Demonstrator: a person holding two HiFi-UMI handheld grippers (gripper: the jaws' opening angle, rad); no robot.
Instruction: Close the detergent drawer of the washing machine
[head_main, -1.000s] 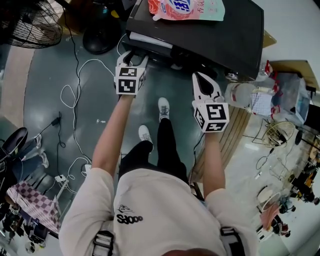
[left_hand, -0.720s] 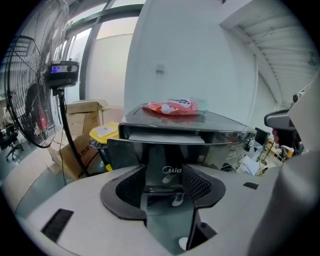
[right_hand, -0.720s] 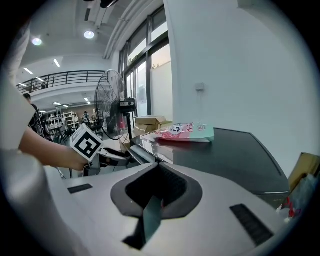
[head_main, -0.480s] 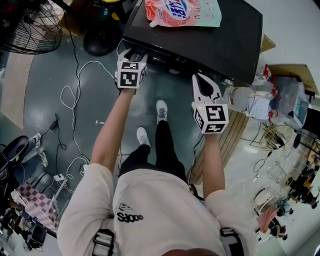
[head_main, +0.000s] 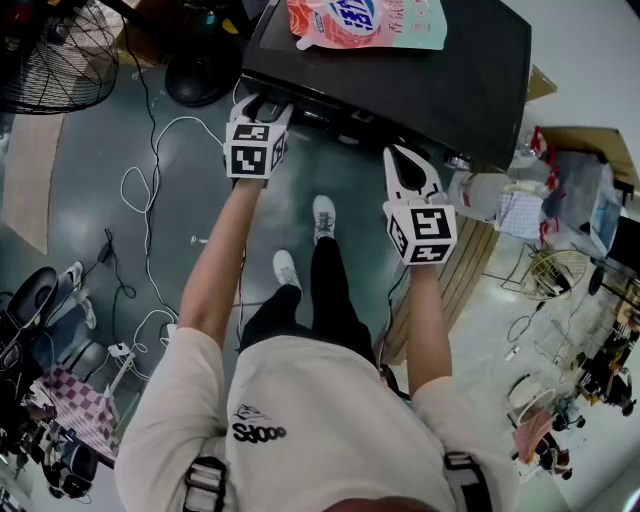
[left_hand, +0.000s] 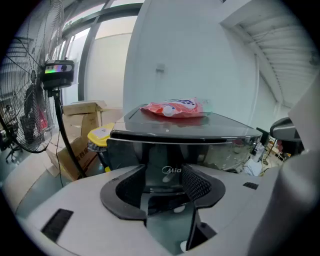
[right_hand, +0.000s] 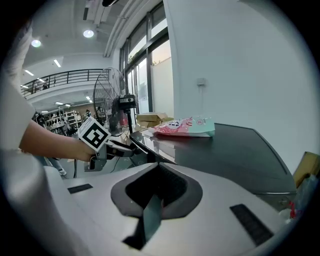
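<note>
Closing step is nearing its end, by appearance. The spread left gripper (head_main: 265, 103) is facing the glossy black detergent drawer (left_hand: 165, 152) - directly ahead, between its jaws. The right gripper (head_main: 403, 153), jaws pressed together, is idling alongside. Next move: a straight push until flush.

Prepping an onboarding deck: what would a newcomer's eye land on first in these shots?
Probably the pink detergent pouch, lying on top of the black washing machine at the top of the head view. Next come the two hand-held grippers with marker cubes. The left claw stands open at the machine's front left corner, facing the drawer front, and the right claw is shut and empty further right along the front.
</note>
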